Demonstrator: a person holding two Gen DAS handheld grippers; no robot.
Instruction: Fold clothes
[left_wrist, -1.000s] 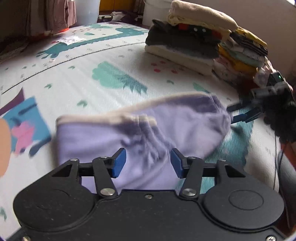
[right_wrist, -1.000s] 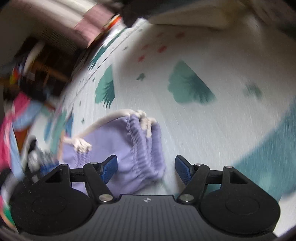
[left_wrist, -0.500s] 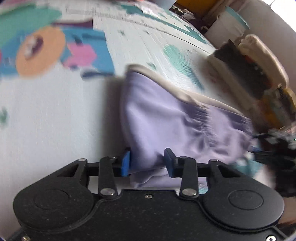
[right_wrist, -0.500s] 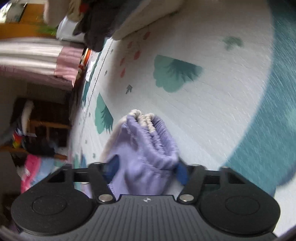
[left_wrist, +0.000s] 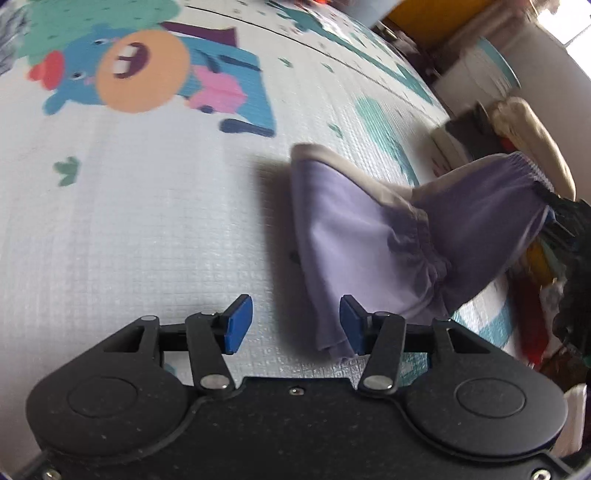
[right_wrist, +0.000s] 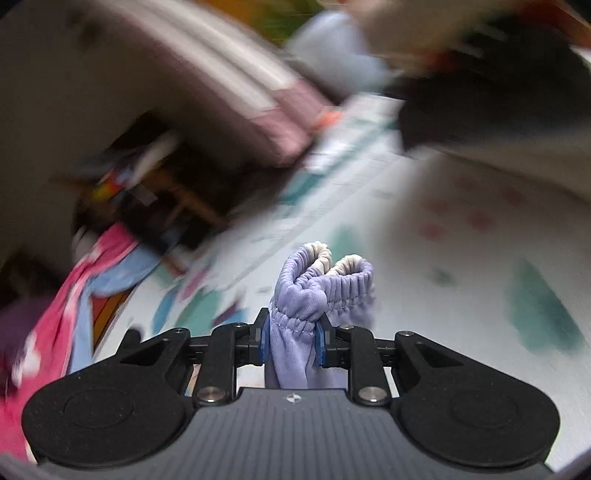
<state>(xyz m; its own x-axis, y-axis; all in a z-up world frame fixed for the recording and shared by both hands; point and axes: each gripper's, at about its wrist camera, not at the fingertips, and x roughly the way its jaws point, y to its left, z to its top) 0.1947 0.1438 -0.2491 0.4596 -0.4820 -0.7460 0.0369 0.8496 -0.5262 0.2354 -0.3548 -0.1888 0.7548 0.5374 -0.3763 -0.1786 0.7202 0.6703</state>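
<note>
A lilac garment (left_wrist: 373, 236) with cream trim and a gathered elastic band lies partly on the patterned play mat (left_wrist: 147, 206), its right end lifted off the mat. My left gripper (left_wrist: 295, 328) hovers over the mat with its jaws opening; nothing sits between the pads, and the garment's near corner hangs just outside the right pad. In the right wrist view my right gripper (right_wrist: 291, 343) is still closing, its pads pressing on the bunched elastic end of the lilac garment (right_wrist: 317, 291), held above the mat. The right gripper's own body shows only as a dark blur at the left view's right edge.
A stack of folded clothes (left_wrist: 517, 140) stands at the mat's far right, with a white bucket (left_wrist: 480, 74) behind it. Pink and blue clothes (right_wrist: 62, 302) lie at the left in the right wrist view. Dark furniture and a curtain (right_wrist: 221, 103) line the far side.
My left gripper let go of the garment's corner and its pads spread apart. The right gripper clamped onto the elastic end and lifted it off the mat.
</note>
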